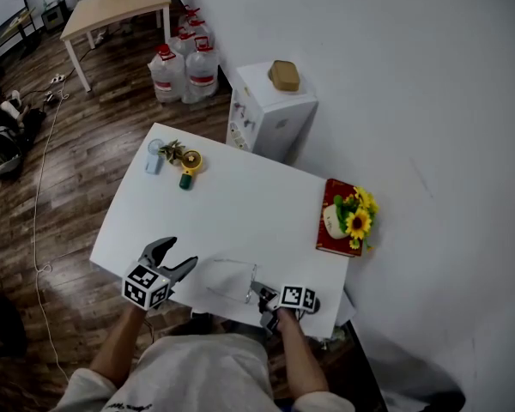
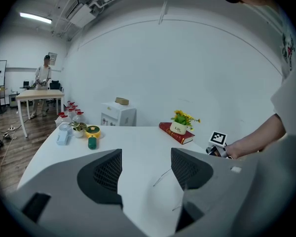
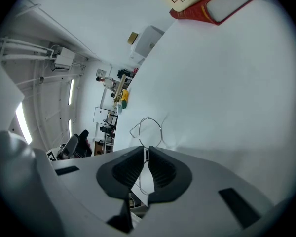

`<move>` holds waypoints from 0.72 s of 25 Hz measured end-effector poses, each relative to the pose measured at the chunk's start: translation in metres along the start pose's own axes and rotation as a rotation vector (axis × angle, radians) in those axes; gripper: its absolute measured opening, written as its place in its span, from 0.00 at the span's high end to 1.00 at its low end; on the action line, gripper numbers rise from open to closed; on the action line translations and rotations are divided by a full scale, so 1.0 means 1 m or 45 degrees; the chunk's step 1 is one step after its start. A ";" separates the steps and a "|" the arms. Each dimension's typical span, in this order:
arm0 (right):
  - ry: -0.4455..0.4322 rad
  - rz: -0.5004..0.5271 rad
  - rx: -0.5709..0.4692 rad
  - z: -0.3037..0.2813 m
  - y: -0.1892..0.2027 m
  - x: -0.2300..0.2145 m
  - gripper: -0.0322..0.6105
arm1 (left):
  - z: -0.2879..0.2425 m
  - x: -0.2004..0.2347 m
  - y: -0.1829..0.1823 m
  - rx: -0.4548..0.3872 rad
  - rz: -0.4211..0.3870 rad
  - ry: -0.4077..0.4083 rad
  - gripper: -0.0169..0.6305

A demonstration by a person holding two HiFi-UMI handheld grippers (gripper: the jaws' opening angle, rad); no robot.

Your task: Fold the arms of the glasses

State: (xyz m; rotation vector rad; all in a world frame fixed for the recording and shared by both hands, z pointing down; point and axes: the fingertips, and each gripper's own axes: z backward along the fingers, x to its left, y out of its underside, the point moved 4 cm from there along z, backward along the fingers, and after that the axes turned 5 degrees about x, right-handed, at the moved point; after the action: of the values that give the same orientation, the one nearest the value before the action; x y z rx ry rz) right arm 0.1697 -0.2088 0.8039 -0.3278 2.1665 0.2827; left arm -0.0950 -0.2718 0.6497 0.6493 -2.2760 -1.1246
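Observation:
Thin wire-rimmed glasses lie on the white table near its front edge, between my two grippers. In the right gripper view one lens ring stands just ahead of the pads. My right gripper is shut on a thin wire of the frame at the glasses' right end. My left gripper is open to the left of the glasses, apart from them, with nothing between its fingers. A thin wire of the glasses shows on the table past its right finger.
A red book with a sunflower pot lies at the table's right edge. A small blue fan and a yellow-green item sit at the far left corner. A white cabinet and water bottles stand beyond the table.

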 end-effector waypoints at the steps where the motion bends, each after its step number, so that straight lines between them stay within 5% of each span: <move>1: 0.000 0.000 -0.004 -0.001 0.000 0.000 0.89 | 0.001 -0.001 0.000 0.000 0.000 0.001 0.50; 18: -0.049 0.040 -0.023 0.003 0.004 0.015 0.93 | 0.011 -0.002 0.013 0.013 0.023 0.019 0.50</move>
State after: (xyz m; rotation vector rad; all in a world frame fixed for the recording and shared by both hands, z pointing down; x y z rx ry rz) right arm 0.1624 -0.2062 0.7901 -0.2962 2.1337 0.3237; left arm -0.1025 -0.2577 0.6540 0.6376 -2.2724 -1.0969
